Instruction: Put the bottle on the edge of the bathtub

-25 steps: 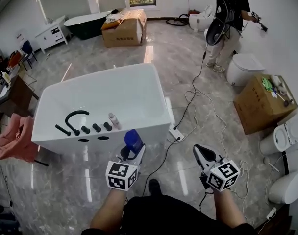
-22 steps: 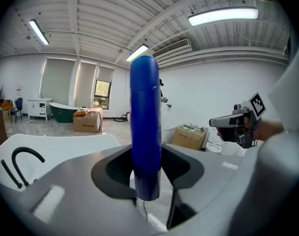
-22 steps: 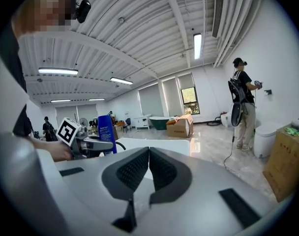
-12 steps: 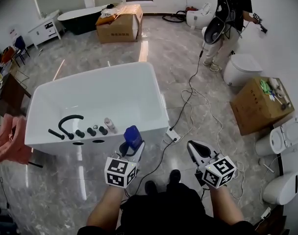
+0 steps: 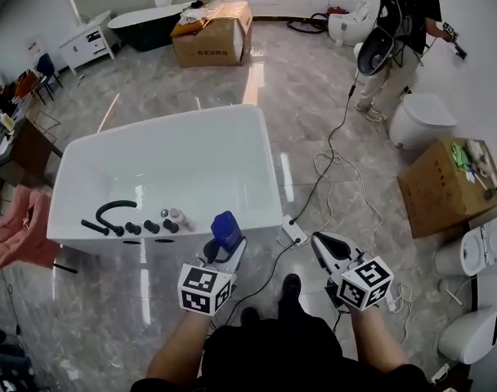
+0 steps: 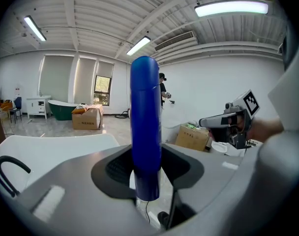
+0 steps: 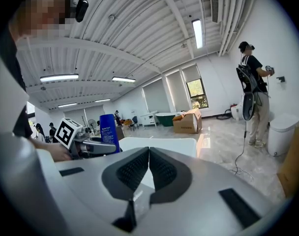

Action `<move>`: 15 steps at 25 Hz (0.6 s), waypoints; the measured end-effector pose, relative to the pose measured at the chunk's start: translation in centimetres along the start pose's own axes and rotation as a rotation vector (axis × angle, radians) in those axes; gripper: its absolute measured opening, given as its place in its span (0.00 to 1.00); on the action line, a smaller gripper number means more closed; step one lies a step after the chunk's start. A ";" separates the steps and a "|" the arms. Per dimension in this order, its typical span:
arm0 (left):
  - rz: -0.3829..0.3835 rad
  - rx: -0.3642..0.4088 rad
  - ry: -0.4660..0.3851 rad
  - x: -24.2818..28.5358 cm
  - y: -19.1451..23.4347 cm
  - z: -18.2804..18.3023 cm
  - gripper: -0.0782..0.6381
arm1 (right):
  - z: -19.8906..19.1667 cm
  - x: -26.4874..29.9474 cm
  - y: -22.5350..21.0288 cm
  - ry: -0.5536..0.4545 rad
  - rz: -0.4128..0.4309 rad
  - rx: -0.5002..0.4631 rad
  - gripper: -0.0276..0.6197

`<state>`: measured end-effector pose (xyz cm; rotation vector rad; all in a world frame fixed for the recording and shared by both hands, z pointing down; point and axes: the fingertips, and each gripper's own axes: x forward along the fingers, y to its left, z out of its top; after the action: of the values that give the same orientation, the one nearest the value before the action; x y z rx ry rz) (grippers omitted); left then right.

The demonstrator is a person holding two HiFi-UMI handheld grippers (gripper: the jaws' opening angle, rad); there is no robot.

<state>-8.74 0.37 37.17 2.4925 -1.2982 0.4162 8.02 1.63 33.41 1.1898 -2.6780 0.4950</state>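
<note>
A tall blue bottle (image 5: pixel 226 230) stands upright between the jaws of my left gripper (image 5: pixel 225 247), which is shut on it, just off the near right corner of the white bathtub (image 5: pixel 257 121). In the left gripper view the blue bottle (image 6: pixel 145 127) fills the middle, clamped low down between the dark pads. My right gripper (image 5: pixel 324 247) hangs over the floor to the right of the tub, shut with nothing in it; its pads (image 7: pixel 135 168) meet in the right gripper view, where the blue bottle (image 7: pixel 108 132) shows at the left.
On the tub's near ledge stand a black curved faucet (image 5: pixel 114 210), several black knobs (image 5: pixel 146 226) and a small pale bottle (image 5: pixel 180 217). A power strip (image 5: pixel 294 232) and cables lie on the floor. Cardboard boxes (image 5: pixel 447 186), toilets (image 5: pixel 422 121) and a person (image 5: pixel 404 31) are further off.
Both grippers have stayed low in the head view while the bathtub has slid nearer and lower; the blue bottle now overlaps the tub's near right corner. Jaws unchanged.
</note>
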 end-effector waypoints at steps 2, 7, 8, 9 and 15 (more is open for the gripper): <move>0.011 -0.002 0.011 1.8 -0.3 0.6 0.34 | 0.6 0.8 -2.1 0.002 0.021 0.001 0.06; 0.047 -0.043 0.023 6.1 -0.7 2.4 0.34 | 1.8 2.1 -7.0 0.025 0.072 0.008 0.06; 0.051 -0.049 0.024 6.7 -0.8 2.5 0.34 | 1.9 2.2 -7.8 0.031 0.080 0.006 0.06; 0.055 -0.052 0.027 7.4 -0.9 2.5 0.34 | 2.0 2.4 -8.4 0.036 0.088 0.004 0.06; 0.057 -0.060 0.055 9.7 -0.8 1.8 0.34 | 1.3 4.1 -9.8 0.075 0.112 0.021 0.06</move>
<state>-2.56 -7.09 39.12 2.3824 -1.3432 0.4491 12.54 -7.86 35.64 1.0094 -2.6915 0.5745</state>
